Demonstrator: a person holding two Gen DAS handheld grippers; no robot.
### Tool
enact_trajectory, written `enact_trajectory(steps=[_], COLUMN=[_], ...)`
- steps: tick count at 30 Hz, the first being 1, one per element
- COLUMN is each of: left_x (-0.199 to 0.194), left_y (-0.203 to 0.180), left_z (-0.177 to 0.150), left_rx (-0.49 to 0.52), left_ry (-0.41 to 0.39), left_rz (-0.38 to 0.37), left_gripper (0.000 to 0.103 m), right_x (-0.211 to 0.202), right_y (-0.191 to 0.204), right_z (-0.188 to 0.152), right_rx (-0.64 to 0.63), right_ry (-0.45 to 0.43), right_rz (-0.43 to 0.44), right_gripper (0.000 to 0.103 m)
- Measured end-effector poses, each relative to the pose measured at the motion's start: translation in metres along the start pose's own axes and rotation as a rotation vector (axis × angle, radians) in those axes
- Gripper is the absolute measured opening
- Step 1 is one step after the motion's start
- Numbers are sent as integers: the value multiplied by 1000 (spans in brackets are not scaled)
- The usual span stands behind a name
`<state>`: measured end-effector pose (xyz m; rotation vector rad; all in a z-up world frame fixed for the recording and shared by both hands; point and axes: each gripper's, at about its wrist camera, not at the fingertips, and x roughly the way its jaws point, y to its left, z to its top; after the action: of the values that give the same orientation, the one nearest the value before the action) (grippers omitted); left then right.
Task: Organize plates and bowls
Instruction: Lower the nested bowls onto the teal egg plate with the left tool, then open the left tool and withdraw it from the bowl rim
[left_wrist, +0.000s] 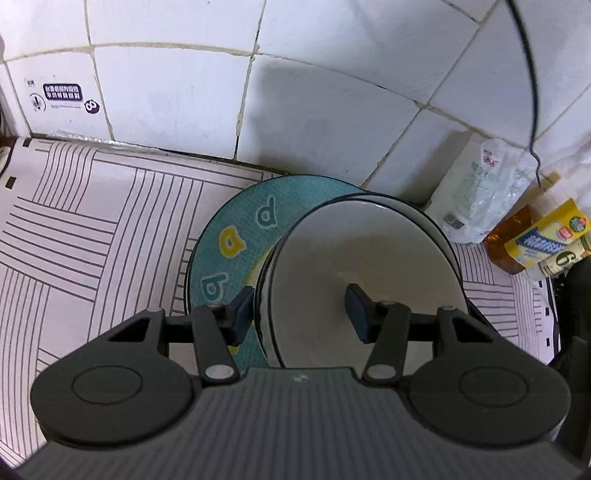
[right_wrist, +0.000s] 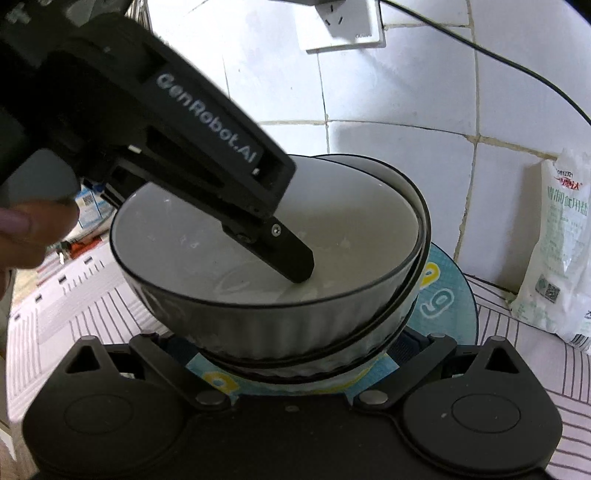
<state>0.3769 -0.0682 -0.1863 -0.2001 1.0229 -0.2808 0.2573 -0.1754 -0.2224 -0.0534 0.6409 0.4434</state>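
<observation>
Left claw (left_wrist: 301, 310) straddles the top bowl's (left_wrist: 362, 266) rim, one finger inside, one outside, jaws spread and not pinching. The nested bowls sit on the teal plate (left_wrist: 240, 225) on the table (left_wrist: 92, 221); the right claw's fingertips are hidden beneath them, so I cannot tell.

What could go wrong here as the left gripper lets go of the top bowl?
1. The top bowl sits askew in the lower bowl, so it could rock or slide.
2. The left gripper straddles its rim; pulling out could snag it.
3. The stack sits off-centre on the teal plate, near the white bag.
</observation>
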Motion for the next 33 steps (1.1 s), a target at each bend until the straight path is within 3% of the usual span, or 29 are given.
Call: enact_trajectory(steps=[8, 17, 20, 33], left_x=[4, -6, -15, -83], left_y=[9, 0, -5, 3], left_z=[0, -2, -6, -29], left_rx=[-62, -9, 39, 72], left_ry=[-4, -34, -58, -132], left_rz=[-9, 50, 107, 90], left_gripper=[52, 53, 54, 59], right_x=[9, 11, 1, -54], right_y=[6, 18, 21, 52], right_z=[5, 19, 18, 10], right_rx=[17, 62, 72, 138], right_ry=[15, 69, 52, 50], right_rz=[-2, -50, -64, -187], right_gripper=[101, 101, 101, 101])
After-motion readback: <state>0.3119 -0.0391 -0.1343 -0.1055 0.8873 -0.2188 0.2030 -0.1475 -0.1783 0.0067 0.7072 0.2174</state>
